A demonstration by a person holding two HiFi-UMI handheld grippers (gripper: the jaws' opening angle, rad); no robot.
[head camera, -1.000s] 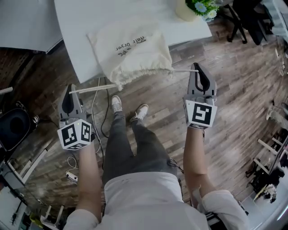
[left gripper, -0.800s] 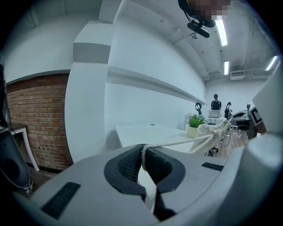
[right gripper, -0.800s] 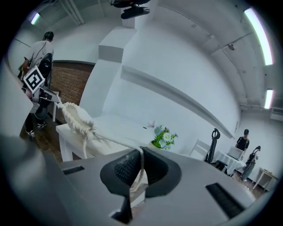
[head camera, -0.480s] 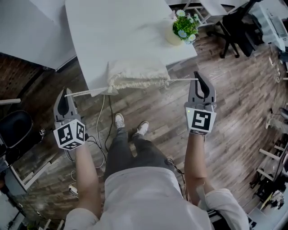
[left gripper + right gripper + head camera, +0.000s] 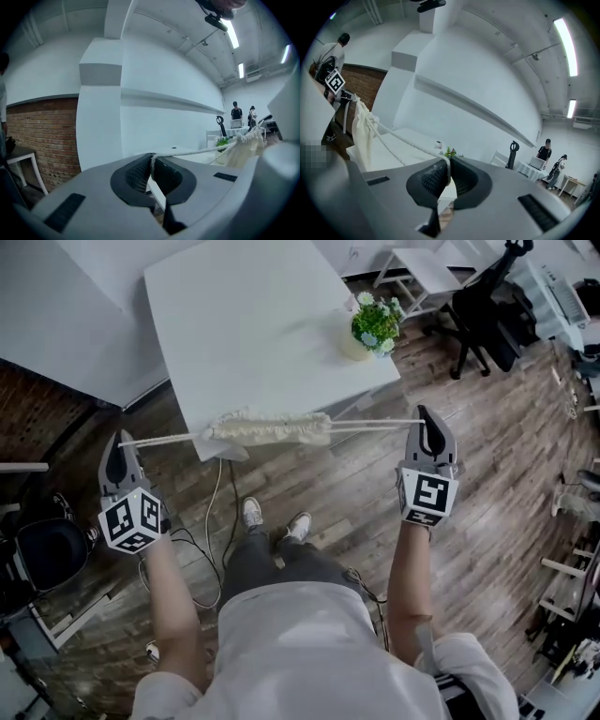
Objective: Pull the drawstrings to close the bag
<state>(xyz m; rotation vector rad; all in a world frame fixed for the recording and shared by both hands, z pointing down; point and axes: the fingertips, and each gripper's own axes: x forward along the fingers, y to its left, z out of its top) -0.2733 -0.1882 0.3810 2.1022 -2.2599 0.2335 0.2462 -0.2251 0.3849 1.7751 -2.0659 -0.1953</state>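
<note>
A cream cloth bag [image 5: 269, 428] hangs in the air at the near edge of the white table [image 5: 244, 324], its mouth gathered tight. Its drawstrings run taut to both sides. My left gripper [image 5: 116, 442] is shut on the left drawstring [image 5: 159, 438], seen pinched between the black pads [image 5: 152, 165]. My right gripper [image 5: 428, 418] is shut on the right drawstring [image 5: 370, 425], with the cord clamped in its pads [image 5: 449, 169]. The bag [image 5: 362, 136] dangles from the cords at the left of the right gripper view.
A potted plant [image 5: 370, 324] stands on the table's right corner. A black office chair [image 5: 487, 310] and a white side table [image 5: 417, 263] are at the upper right. Cables [image 5: 211, 512] trail on the wooden floor near the person's feet.
Both grippers have moved farther apart and upward, and the bag has lifted off the table and bunched into a narrow gathered strip between taut cords.
</note>
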